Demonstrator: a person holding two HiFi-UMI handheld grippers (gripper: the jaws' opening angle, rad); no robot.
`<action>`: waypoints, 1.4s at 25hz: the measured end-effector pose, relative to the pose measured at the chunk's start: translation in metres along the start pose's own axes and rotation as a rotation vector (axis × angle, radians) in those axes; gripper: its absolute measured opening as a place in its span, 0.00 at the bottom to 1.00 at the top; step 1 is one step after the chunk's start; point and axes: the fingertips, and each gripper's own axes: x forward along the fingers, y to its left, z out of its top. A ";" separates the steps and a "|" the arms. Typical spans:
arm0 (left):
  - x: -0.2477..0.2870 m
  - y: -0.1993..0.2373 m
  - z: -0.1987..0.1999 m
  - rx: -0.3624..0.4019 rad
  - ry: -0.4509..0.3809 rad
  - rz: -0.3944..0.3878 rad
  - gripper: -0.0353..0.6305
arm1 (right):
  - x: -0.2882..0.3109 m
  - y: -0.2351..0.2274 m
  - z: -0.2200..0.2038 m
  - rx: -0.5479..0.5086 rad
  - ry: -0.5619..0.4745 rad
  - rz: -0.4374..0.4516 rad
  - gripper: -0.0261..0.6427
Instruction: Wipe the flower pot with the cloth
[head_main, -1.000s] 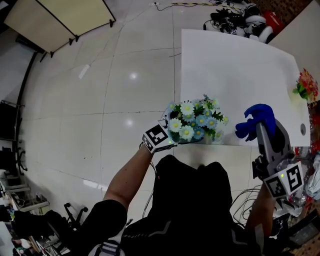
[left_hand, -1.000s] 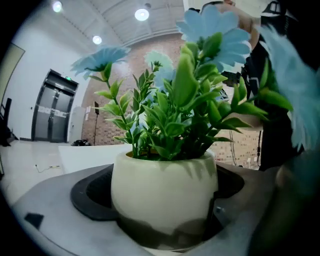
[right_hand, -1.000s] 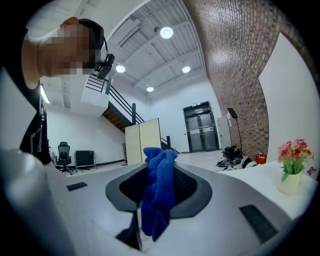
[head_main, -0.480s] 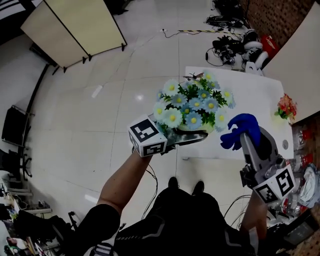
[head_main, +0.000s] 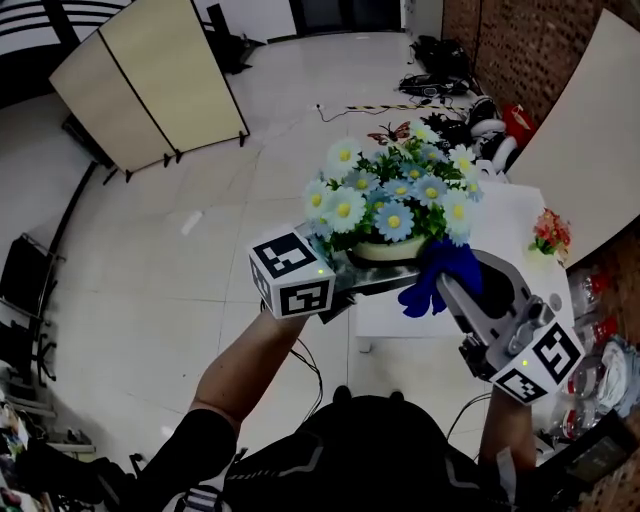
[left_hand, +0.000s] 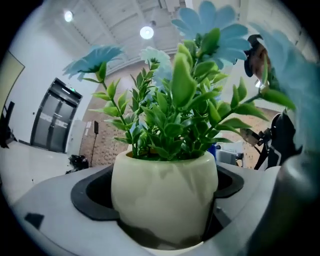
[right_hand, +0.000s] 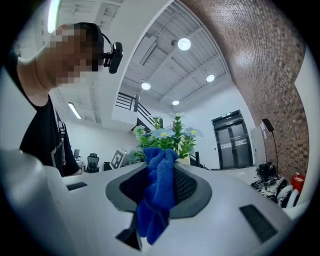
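Left side: left gripper (head_main: 372, 272), jaws clamped on the flower pot (left_hand: 164, 195). The pale, rounded body of the pot sits between the dark pads, one on each flank. The pot is in the air, in front of the person's chest and over the floor, well clear of the white bench (head_main: 515, 205). It stands roughly upright, with its blue and white flowers (head_main: 395, 195) fanned above the rim.

Right side: right gripper (head_main: 452, 288), jaws pinching the blue cloth (right_hand: 159, 195). A bunched fold stands above the tips and a tail hangs below. In the head view the cloth sits just beside the pot's right flank, under the blooms. Whether it actually touches, I cannot tell.

Judgement on the step: the wipe is about to start or has just started.
- Lead with the loose fold of cloth, not the jaw tips, and press it lightly on the glazed wall.
- Stroke around the bare flank between the left pads, staying below the foliage so stems do not snag.
- The left grip should hold firm, since sideways pressure could twist a round pot in the pads.
- Turn the left wrist to bring fresh surface round.

Pose: the left forearm rises from lower left, marker cube toward the camera, jaws pointing right. The right gripper angles up and left from lower right, toward the pot.
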 end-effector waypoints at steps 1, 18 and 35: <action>0.001 -0.002 0.002 -0.004 -0.005 -0.011 0.90 | -0.002 -0.005 0.002 -0.001 0.001 -0.007 0.19; 0.001 -0.009 0.012 -0.049 -0.031 -0.011 0.90 | -0.016 0.001 0.025 -0.014 -0.025 0.064 0.19; -0.009 -0.041 0.041 0.015 -0.050 -0.148 0.90 | 0.003 -0.049 0.026 0.113 -0.029 0.038 0.19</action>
